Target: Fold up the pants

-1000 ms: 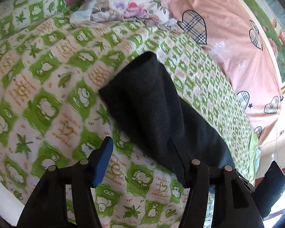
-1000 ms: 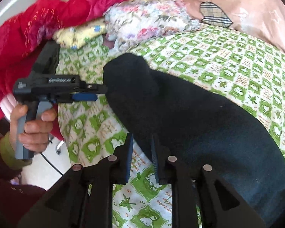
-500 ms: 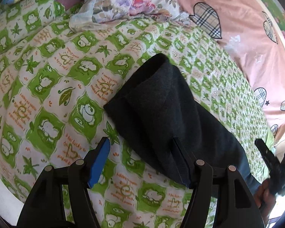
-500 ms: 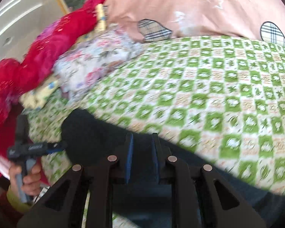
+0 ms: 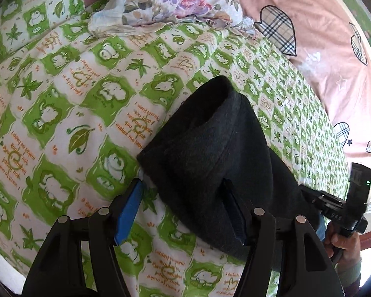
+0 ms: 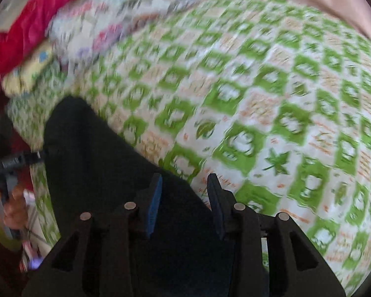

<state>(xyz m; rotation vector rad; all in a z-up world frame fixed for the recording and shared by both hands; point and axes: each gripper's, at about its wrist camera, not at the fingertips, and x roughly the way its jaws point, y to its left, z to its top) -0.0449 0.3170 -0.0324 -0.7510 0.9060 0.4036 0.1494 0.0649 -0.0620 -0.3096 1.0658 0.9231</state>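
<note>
On the green-and-white patterned bedspread (image 5: 69, 113), seen from the left wrist, we find the dark pants (image 5: 210, 153) folded into a thick band running back towards the lower right. Our left gripper (image 5: 185, 212) stands wide, its blue-padded finger over the quilt and the other finger against the cloth, with the near edge of the pants between them. A floral pillow (image 5: 165, 0) and a pink sheet (image 5: 334, 57) lie beyond. At the right edge the other tool is partly cut off.

From the right wrist everything is smeared by motion. We make out the pants (image 6: 106, 173) under the right gripper (image 6: 184, 193), whose fingers stand apart with nothing pinched. A red blanket (image 6: 24, 32) blurs at upper left.
</note>
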